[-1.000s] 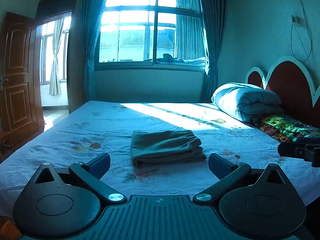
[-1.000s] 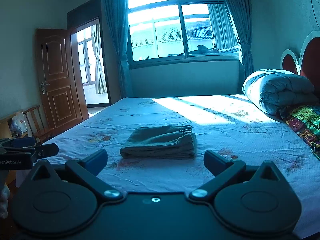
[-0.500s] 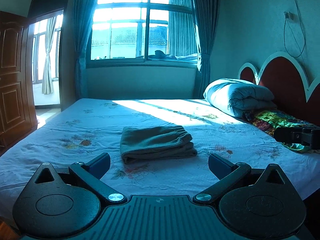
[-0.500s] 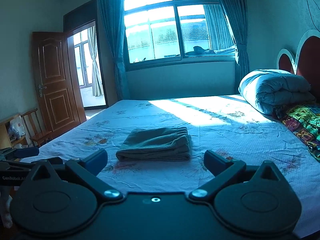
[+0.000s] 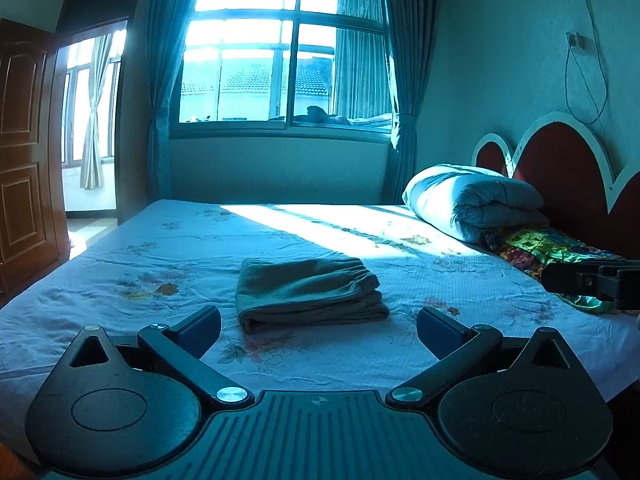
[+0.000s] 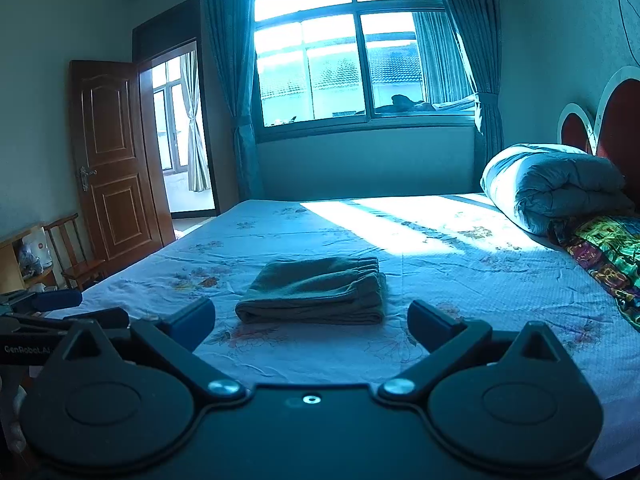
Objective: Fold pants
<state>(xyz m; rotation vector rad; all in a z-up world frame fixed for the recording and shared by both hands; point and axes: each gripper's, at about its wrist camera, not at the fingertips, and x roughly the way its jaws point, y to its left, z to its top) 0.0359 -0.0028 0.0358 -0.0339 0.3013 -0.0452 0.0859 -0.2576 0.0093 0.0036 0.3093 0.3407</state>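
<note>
The olive-green pants (image 5: 308, 294) lie folded in a compact stack on the floral bedsheet, elastic waistband at the right end; they also show in the right wrist view (image 6: 316, 292). My left gripper (image 5: 318, 326) is open and empty, held back from the pants above the bed's near edge. My right gripper (image 6: 310, 318) is open and empty, also short of the pants. The right gripper shows at the right edge of the left wrist view (image 5: 592, 280), and the left gripper at the left edge of the right wrist view (image 6: 60, 312).
A rolled grey-white duvet (image 5: 468, 200) and a colourful cloth (image 5: 552, 248) lie by the red headboard (image 5: 568, 156). A window (image 5: 284, 68) is beyond the bed. A wooden door (image 6: 112, 160) and chair (image 6: 76, 256) stand left.
Both grippers have drifted slightly, with the views shifting a little; the pants stay folded and still. Both grippers stay open.
</note>
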